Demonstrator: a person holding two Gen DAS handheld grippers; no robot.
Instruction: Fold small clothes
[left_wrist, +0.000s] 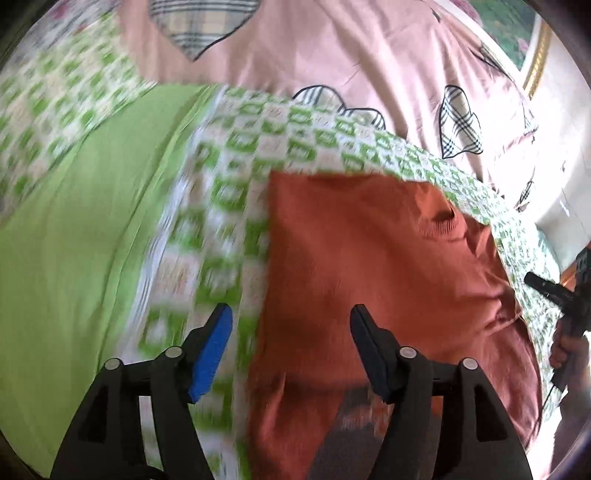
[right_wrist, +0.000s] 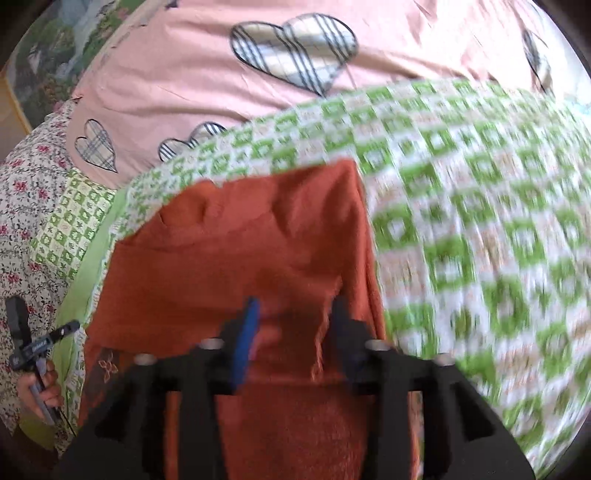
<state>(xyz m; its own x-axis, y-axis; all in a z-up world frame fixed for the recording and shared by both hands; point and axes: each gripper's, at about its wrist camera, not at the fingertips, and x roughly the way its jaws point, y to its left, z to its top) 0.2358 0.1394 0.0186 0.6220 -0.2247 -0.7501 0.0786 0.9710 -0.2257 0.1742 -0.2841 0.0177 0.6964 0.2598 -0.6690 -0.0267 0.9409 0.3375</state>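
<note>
A small rust-orange sweater (left_wrist: 369, 258) lies on a green and white checked blanket (left_wrist: 258, 140), its ribbed neckline toward the far side. My left gripper (left_wrist: 291, 325) is open and empty above the sweater's left edge. In the right wrist view the sweater (right_wrist: 240, 251) fills the middle, with its right side folded over. My right gripper (right_wrist: 293, 314) is open above that folded part and holds nothing. Both views are blurred by motion.
A pink sheet with plaid hearts (left_wrist: 332, 48) lies beyond the blanket. A plain green strip (left_wrist: 74, 221) lies to the left. The other gripper and hand show at the right edge of the left wrist view (left_wrist: 565, 302) and at the left edge of the right wrist view (right_wrist: 33, 354).
</note>
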